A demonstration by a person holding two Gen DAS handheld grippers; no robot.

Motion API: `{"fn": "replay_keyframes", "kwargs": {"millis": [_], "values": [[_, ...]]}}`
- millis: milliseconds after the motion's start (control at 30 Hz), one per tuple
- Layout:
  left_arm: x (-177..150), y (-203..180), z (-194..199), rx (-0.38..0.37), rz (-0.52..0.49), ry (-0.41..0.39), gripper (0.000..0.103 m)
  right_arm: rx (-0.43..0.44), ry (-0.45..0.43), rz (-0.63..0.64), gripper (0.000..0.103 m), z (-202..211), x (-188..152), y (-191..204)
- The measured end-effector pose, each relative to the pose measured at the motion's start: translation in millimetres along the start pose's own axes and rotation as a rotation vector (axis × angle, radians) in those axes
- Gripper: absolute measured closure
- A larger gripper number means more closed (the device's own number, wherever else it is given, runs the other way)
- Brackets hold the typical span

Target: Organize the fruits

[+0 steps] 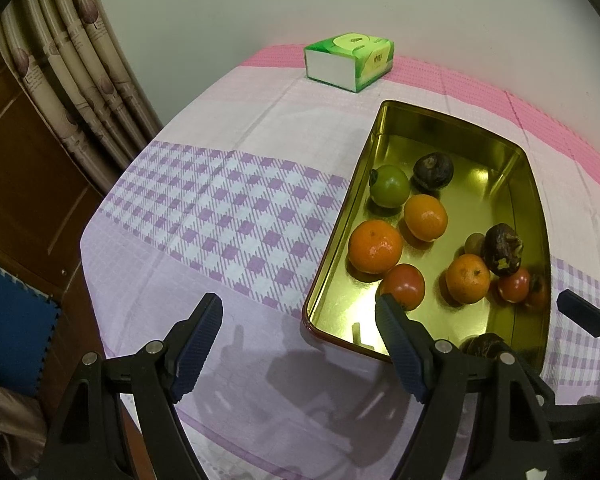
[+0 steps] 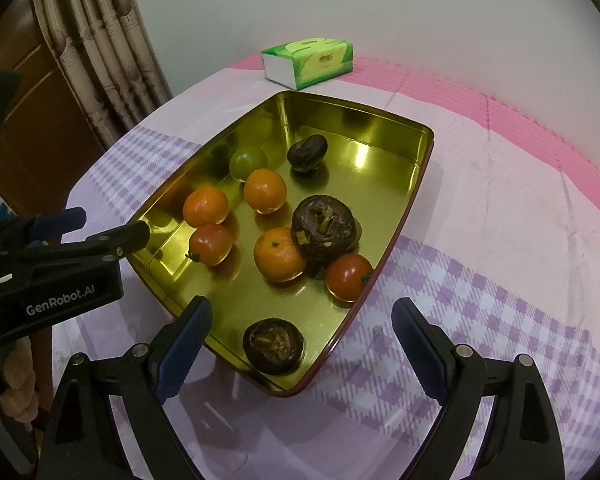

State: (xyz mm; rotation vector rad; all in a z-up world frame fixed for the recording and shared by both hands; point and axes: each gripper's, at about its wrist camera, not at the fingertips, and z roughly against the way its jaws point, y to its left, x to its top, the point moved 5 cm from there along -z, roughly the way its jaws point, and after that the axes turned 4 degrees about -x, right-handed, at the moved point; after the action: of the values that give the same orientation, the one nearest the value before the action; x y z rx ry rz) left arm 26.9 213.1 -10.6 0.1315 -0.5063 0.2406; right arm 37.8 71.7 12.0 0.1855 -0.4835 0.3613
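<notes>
Both grippers hang spread and empty at the near edge of the desk (image 1: 228,128): the left gripper (image 1: 298,344) wide open just outside the tin's near-left corner, the right gripper (image 2: 302,344) wide open over its near end.

All the fruit in view lies inside the gold tin (image 2: 380,136), whose long axis runs from 6 to 12 o'clock in the right wrist view. On the checked cloth around it no fruit shows. That fits either a tin already filled or one waiting to be sorted; the pictures do not settle which.

Three dark, wrinkled fruits are the largest items: one (image 2: 324,232) at the tin's centre touching an orange, one (image 2: 274,346) at the near end directly between the right gripper's fingers, one (image 2: 307,155) toward 12 o'clock. The right gripper is the nearer of the two to the near one.

Three oranges follow, at centre (image 2: 278,256), at 11 o'clock (image 2: 265,191) and at 10 o'clock (image 2: 205,206). Two red tomatoes sit at 9 o'clock (image 2: 211,243) and 3 o'clock (image 2: 348,277), and a green fruit (image 2: 247,162) lies far left.

Beyond the tin, at 12 o'clock, stands a green tissue pack (image 2: 308,62).
</notes>
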Motion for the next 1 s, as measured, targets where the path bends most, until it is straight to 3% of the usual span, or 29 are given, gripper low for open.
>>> {"fn": "replay_keyframes", "kwargs": {"millis": [1000], "values": [[-0.4, 0.9, -3.3, 0.006, 0.001, 0.015, 0.027, 0.024, 0.026, -0.014, 0.012, -2.2, -3.0, 2.5]]}}
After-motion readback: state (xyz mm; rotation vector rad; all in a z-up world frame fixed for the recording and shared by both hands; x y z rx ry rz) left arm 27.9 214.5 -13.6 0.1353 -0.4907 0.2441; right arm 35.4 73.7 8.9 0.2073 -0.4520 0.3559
